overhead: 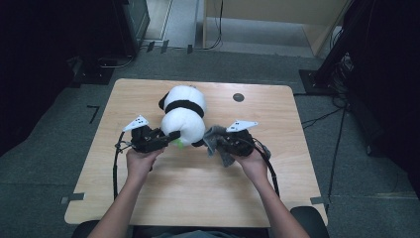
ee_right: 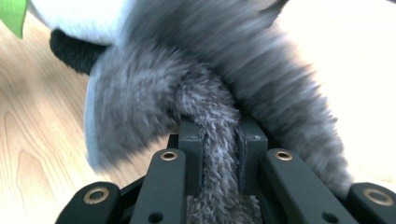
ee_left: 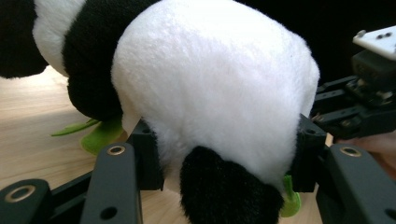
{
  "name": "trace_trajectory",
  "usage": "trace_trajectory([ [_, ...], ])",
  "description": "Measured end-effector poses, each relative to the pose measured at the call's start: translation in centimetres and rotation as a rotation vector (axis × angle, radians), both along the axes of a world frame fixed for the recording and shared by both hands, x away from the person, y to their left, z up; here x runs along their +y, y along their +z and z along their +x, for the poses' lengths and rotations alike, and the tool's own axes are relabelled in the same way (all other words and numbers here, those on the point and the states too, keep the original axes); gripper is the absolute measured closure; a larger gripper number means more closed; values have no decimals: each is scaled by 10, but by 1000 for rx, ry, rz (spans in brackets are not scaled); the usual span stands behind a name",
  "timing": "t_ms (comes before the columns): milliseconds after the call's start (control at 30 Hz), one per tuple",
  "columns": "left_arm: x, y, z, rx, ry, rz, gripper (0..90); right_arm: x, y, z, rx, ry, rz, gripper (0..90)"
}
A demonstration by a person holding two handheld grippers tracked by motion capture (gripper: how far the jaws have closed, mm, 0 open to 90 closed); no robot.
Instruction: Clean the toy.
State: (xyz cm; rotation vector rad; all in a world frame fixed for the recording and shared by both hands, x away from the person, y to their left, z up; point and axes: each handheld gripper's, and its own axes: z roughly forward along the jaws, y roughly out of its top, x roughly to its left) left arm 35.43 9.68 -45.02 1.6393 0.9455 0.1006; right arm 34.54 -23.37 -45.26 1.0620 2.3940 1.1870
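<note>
Our left tool [ee_left: 219, 161] clamps the rear of the toy panda [overhead: 183, 115], which lies mid-bench [overhead: 198, 193]. Our right tool [ee_right: 219, 140] is pinched tight on a grey furry cloth [ee_right: 205, 93] beside the panda.

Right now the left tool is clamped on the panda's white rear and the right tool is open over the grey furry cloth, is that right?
Not quite. The right tool is shut on the grey furry cloth, as the right gripper view shows. The left tool does clamp the panda at its white rear.
</note>
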Motion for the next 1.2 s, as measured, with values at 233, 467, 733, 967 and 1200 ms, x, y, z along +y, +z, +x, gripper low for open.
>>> trace_trajectory([
  [233,9,-1,3,-17,28,15,436,-19,7,3,-5,-57,40,772],
  [467,19,-3,8,-45,61,68,434,-36,10,6,-15,-108,41,770],
  [733,34,-9,17,-48,84,98,432,-62,5,15,3,-190,57,769],
  [967,46,-16,22,-60,91,123,429,-75,4,20,-17,-236,47,769],
  [1200,61,-27,29,-39,111,134,413,-88,-6,30,2,-271,46,765],
])
